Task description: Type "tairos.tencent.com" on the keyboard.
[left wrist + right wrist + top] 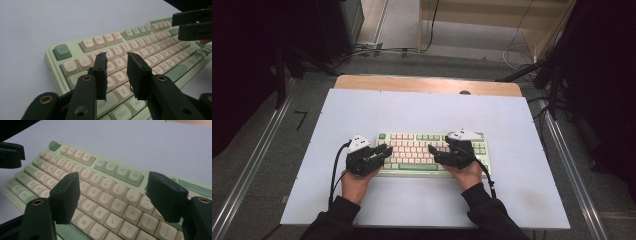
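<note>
A pale green keyboard (412, 147) with cream and green keys lies flat on the white table top, slightly toward the person. My left gripper (384, 151) hovers over its left end, pointing right. In the left gripper view my left gripper (117, 57) has its jaws a small gap apart above the letter keys (140, 47), nothing between them. My right gripper (432, 153) hovers over the keyboard's right half, pointing left. In the right gripper view my right gripper (113, 178) stands wide open over the keys (105, 192), holding nothing. The two grippers' tips face each other, apart.
The white sheet (422, 107) covers most of a wooden table whose far edge (427, 84) shows behind it. Metal rails (252, 160) run along both sides. Cables and dark stands lie on the floor beyond. The person's forearms in dark sleeves (487, 215) come in from below.
</note>
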Motion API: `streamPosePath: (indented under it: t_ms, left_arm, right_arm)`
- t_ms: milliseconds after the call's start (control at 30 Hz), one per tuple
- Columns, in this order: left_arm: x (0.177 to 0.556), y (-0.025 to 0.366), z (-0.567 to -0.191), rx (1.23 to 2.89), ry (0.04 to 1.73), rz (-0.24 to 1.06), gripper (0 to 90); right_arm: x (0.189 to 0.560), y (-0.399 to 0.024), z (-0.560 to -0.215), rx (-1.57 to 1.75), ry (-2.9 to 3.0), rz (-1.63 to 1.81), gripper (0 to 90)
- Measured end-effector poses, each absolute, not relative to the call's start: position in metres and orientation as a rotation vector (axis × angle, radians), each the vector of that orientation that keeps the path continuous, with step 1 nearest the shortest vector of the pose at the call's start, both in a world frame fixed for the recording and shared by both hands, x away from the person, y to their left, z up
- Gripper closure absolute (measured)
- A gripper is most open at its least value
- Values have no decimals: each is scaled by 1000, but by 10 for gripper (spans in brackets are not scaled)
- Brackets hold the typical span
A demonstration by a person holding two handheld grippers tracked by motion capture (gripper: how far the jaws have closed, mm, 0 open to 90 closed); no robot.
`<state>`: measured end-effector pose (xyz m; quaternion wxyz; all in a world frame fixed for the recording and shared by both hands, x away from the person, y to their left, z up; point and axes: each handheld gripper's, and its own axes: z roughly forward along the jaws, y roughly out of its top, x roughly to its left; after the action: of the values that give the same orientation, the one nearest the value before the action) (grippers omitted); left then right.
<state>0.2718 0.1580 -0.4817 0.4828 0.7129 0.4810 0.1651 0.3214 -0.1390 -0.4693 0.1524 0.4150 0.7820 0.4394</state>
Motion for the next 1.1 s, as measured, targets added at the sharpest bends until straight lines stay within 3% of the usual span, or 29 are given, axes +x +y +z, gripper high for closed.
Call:
streamPosePath:
  t_ms: [100,167,1100]
  left_arm:
    - [274,155,-482,1758,1156,400,861]
    - [276,153,-482,1762,1149,397,900]
    - [311,102,-488,1912,1131,390,900]
  right_arm:
    - [320,-143,-470,1213,2230,1258,215]
    - [318,-146,-469,1217,2220,1260,213]
    - [304,-178,-469,1316,2142,1256,211]
